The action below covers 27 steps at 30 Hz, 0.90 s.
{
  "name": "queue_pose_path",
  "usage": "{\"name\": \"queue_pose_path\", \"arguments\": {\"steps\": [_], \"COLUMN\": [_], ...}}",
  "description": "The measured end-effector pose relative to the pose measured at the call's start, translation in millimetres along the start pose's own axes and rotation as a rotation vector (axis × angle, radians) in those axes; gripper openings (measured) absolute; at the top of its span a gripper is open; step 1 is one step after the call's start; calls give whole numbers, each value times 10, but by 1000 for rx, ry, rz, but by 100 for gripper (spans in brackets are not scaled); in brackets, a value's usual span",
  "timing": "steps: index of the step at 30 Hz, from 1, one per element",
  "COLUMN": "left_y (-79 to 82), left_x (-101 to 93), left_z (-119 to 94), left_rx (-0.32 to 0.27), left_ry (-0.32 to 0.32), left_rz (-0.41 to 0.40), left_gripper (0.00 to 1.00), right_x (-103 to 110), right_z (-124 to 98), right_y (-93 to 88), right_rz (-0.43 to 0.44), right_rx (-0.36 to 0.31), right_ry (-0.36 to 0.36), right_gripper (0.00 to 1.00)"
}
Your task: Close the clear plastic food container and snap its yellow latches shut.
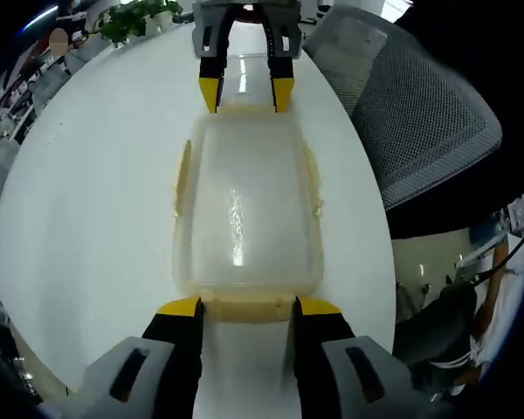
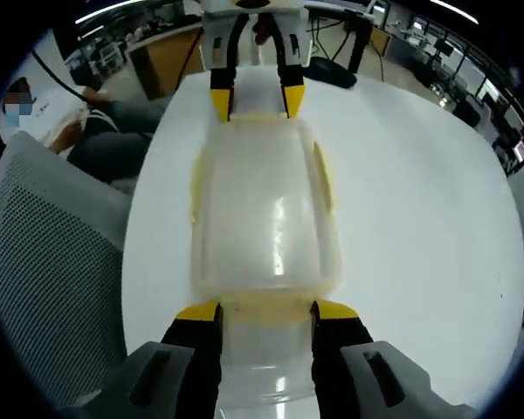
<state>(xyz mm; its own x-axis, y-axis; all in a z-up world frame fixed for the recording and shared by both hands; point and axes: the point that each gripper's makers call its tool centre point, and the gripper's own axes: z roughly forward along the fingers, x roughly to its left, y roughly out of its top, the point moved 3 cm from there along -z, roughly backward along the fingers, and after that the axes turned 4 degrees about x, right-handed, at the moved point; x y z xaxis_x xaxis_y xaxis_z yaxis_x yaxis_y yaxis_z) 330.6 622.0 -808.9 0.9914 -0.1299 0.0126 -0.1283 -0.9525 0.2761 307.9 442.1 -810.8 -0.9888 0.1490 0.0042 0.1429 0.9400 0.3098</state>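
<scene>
Clear plastic food container (image 1: 244, 218) lying lid-on at the middle of the frame in the left gripper view, on a white tabletop (image 1: 96, 192), long axis running from bottom to top of the picture. Pale yellow latches (image 1: 182, 177) visible along its left and right long sides, another yellow strip at the near end (image 1: 247, 309); whether any of them is snapped down, cannot tell. Left gripper (image 1: 247, 306) at the bottom centre, fingers (image 1: 182, 307) spread about as wide as the container's near end, yellow tips at that end's two corners, nothing clamped between them. Right gripper (image 1: 245, 94) at the top centre of the same view, facing in from the far end, its yellow tips at the far end of the lid. In the right gripper view, same container (image 2: 266, 218) at the centre, right gripper (image 2: 267, 311) at the bottom with fingers (image 2: 198, 312) parted to the width of the near end and tips against it, gripping nothing; left gripper (image 2: 258, 100) at the top centre, tips on the far end. Grey mesh chair (image 1: 428, 131) at the upper right of the left gripper view, green plant (image 1: 140, 17) at the top left. Seated person (image 2: 96, 131) at the upper left of the right gripper view.
</scene>
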Motion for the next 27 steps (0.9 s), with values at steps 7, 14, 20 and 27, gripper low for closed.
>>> {"name": "queue_pose_path", "arguments": {"steps": [7, 14, 20, 27], "left_y": [2, 12, -7, -47], "left_x": [-7, 3, -33, -101], "left_z": [-5, -2, -22, -47], "left_rx": [4, 9, 18, 19], "left_ry": [0, 4, 11, 14], "left_rz": [-4, -9, -23, -54], "left_gripper": [39, 39, 38, 38], "right_x": [2, 0, 0, 15], "right_z": [0, -14, -21, -44], "right_y": [8, 3, 35, 86], "right_rz": [7, 7, -9, -53], "right_rx": [4, 22, 21, 12], "right_ry": [10, 15, 15, 29], "right_gripper": [39, 38, 38, 38]}}
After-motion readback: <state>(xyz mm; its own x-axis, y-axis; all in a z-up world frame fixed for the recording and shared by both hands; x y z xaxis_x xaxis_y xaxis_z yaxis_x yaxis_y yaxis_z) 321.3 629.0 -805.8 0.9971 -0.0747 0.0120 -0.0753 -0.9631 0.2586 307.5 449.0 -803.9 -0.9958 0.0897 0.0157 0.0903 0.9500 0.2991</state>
